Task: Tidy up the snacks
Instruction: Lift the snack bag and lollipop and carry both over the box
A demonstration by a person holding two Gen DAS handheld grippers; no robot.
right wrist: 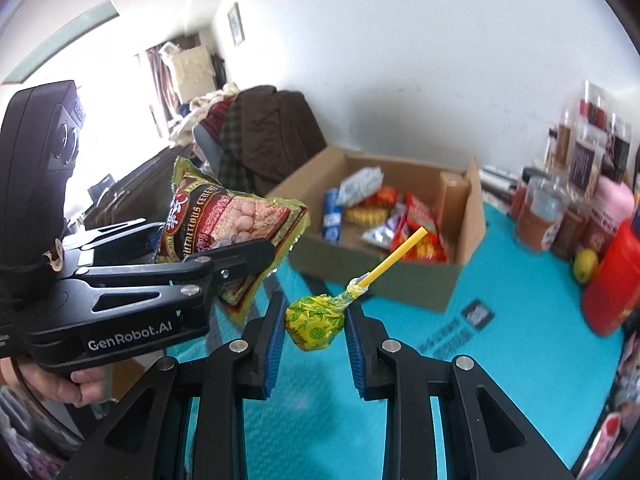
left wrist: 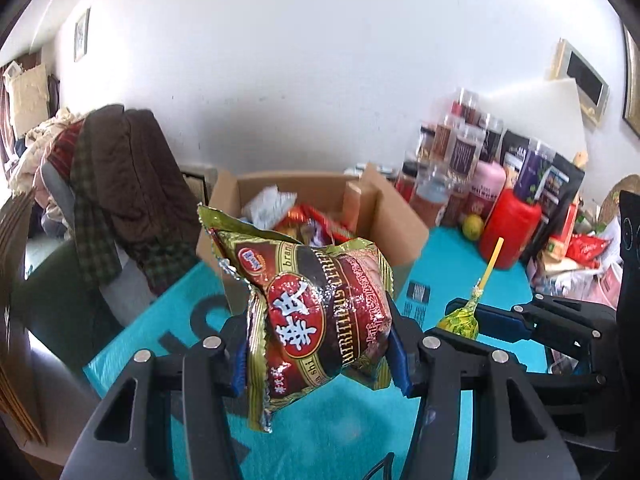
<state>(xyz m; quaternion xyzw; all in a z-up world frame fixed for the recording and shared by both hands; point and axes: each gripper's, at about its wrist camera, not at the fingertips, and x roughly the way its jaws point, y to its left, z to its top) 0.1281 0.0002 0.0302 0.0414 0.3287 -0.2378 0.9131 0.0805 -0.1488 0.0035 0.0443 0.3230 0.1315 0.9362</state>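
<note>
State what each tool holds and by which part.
Left tool grips the cereal snack bag across its middle; right tool pinches the lollipop by its wrapped head.

Bright daylight floods in from the window (right wrist: 120, 92), which is blown out to white. A soft shadow darkens the wall above the cardboard box (left wrist: 384, 216). Fisheye bending curves both views' edges into black corners, and the jars (right wrist: 580, 168) right of the box look blurred.
</note>
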